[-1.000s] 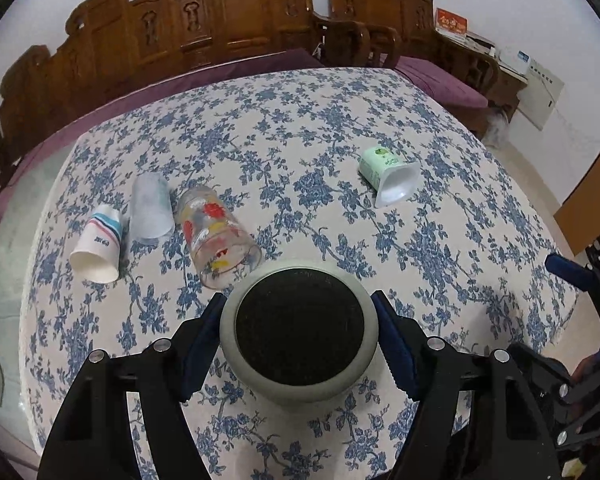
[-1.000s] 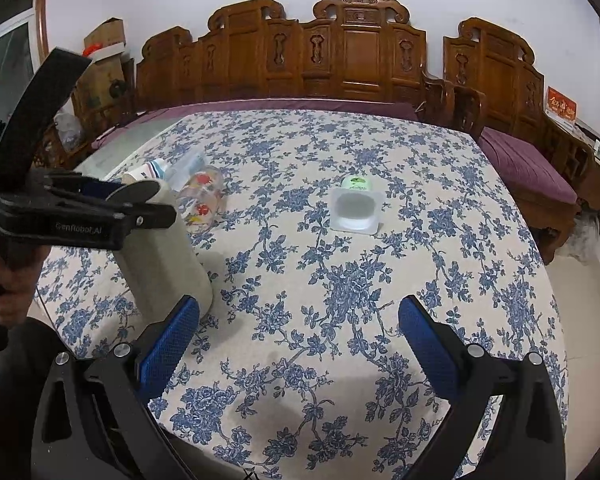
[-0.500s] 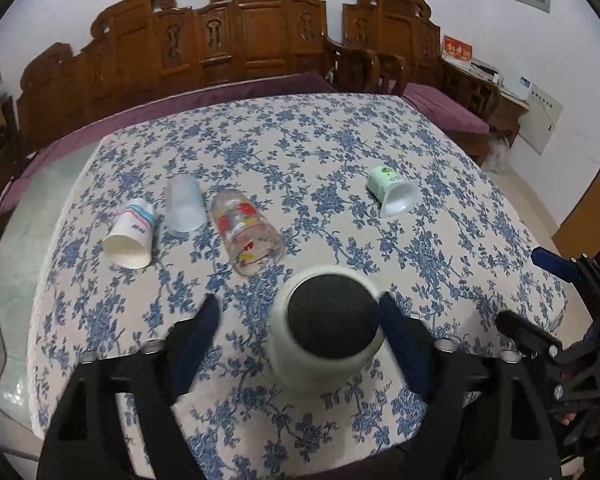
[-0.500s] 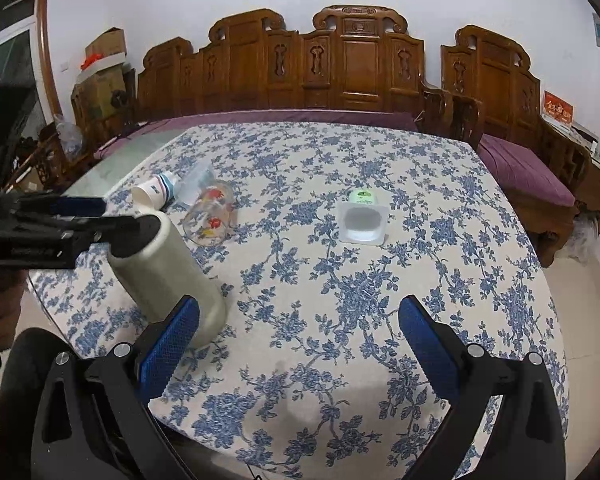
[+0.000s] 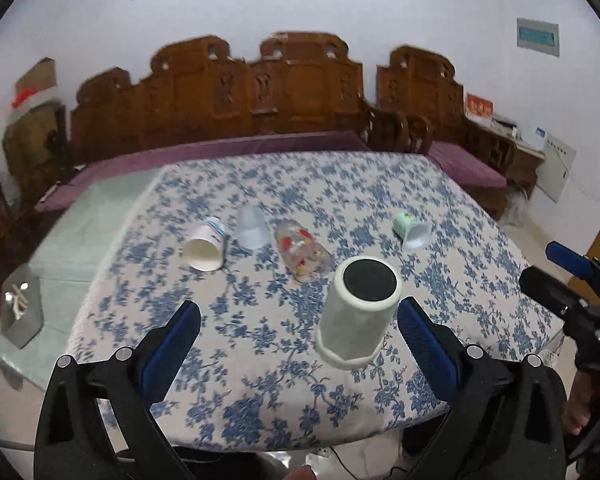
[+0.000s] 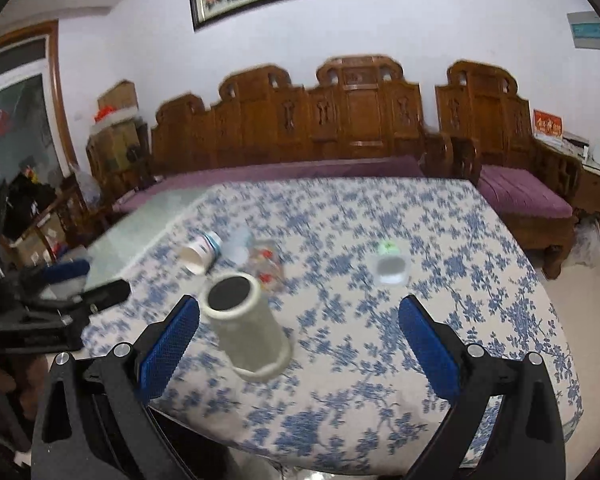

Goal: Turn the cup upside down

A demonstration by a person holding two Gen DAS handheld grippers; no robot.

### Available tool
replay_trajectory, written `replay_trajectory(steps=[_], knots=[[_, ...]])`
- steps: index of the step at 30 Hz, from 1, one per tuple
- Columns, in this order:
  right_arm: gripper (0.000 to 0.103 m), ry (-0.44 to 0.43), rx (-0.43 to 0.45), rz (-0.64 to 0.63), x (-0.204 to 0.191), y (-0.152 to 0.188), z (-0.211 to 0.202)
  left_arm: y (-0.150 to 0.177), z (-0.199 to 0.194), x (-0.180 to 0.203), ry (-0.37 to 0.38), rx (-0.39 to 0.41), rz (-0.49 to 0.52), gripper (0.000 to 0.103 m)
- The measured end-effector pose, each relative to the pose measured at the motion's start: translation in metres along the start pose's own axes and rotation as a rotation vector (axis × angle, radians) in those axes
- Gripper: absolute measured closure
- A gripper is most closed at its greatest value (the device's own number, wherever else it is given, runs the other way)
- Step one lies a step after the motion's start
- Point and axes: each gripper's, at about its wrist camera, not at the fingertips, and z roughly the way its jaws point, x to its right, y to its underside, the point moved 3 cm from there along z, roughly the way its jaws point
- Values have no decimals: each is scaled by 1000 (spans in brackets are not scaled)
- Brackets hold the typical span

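A pale cream cup (image 5: 358, 312) stands upside down near the table's front edge, its dark round base up. It also shows in the right wrist view (image 6: 244, 330). My left gripper (image 5: 298, 344) is open and empty, drawn back from the cup. My right gripper (image 6: 298, 344) is open and empty, back over the front edge, with the cup by its left finger. The left gripper appears at the left in the right wrist view (image 6: 64, 300).
Lying on the flowered tablecloth (image 5: 340, 196) are a paper cup (image 5: 204, 244), a clear plastic cup (image 5: 252, 228), a printed glass (image 5: 302, 250) and a green-and-white cup (image 5: 410, 230). Carved wooden benches (image 5: 284, 92) stand behind the table.
My left gripper let go of the cream cup, which now stands upside down on the table, and pulled back and up. My right gripper also drew back.
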Motion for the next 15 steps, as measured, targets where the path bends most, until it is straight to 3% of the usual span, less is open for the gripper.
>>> replay_trajectory(steps=[8,15], knots=[[2,22,113,-13,-26,-6,-47,11,-52,-7,-39,98,-25,8],[2,33,121,-3,-26,-4,-56,13,-74,-8,-70,143,-25,8]])
